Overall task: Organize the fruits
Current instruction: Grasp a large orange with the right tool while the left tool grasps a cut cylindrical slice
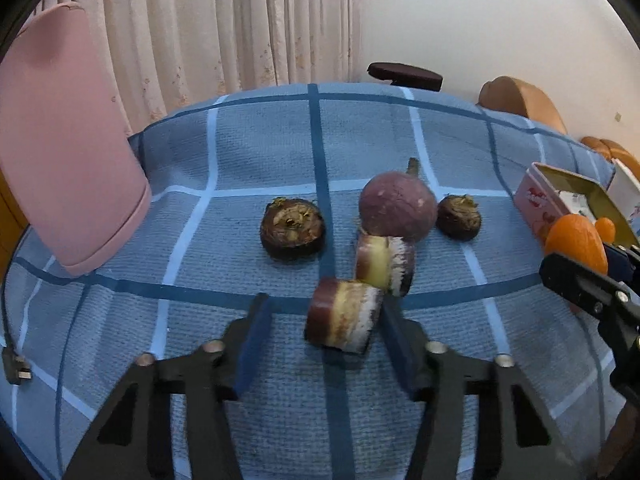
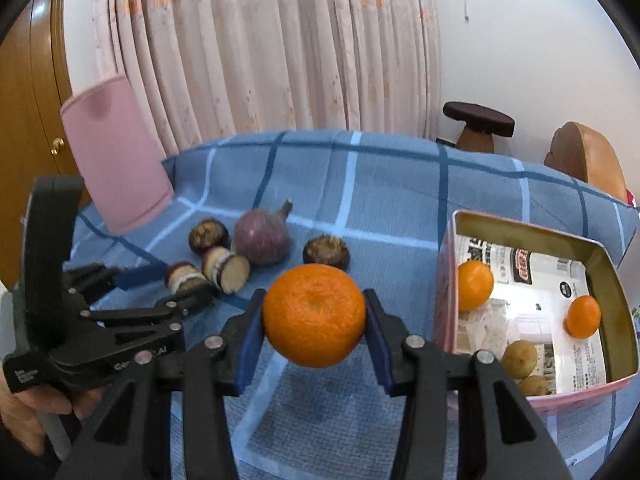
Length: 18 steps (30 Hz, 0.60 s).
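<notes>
— Right gripper (image 2: 314,320): we see its blue pads squeezing the big orange (image 2: 314,320) on both sides, up off the blue cloth (image 2: 360,208), left of the tin box (image 2: 604,264).

— And the left gripper (image 1: 324,316)?

— We see it low and spread wide around a cut cane piece (image 1: 344,316) (lying on its side, long way pointing left to right), maybe touching the right pad.

A home room: floral pink curtains (image 2: 260,52) hang behind the bench's blue checked cloth (image 2: 392,184), with a wooden wardrobe door (image 2: 24,120), padded stool (image 2: 478,122) nearby.
</notes>
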Available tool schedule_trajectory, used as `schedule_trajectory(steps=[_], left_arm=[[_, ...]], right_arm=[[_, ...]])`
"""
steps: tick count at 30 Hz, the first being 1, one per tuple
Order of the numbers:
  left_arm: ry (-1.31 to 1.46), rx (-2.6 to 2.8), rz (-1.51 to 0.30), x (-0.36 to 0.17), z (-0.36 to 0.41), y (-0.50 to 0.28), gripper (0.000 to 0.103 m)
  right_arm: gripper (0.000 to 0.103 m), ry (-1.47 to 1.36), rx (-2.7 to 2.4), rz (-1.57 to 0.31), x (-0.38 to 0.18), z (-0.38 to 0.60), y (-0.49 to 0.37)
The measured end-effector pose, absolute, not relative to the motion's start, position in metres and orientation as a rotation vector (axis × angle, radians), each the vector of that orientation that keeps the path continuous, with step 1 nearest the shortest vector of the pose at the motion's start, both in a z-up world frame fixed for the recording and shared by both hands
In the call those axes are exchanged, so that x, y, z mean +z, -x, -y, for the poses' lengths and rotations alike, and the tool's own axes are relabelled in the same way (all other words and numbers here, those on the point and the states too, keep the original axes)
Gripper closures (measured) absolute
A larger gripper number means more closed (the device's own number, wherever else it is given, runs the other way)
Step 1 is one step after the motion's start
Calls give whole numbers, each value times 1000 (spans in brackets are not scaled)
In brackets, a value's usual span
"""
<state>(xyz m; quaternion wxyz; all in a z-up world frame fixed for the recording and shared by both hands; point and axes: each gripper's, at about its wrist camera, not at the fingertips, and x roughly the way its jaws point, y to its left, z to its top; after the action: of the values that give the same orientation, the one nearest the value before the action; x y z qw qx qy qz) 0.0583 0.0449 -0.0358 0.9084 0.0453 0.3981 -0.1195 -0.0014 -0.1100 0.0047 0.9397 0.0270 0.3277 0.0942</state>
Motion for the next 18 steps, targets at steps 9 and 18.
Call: schedule_trajectory(steps=[9, 18], left_arm=[[31, -213, -626, -12, -58, -36, 72], [143, -260, -564, -1, -73, -27, 72]], right_arm=[[54, -31, 66, -558, 20, 125, 10], [54, -116, 21, -542, 24, 160, 13]])
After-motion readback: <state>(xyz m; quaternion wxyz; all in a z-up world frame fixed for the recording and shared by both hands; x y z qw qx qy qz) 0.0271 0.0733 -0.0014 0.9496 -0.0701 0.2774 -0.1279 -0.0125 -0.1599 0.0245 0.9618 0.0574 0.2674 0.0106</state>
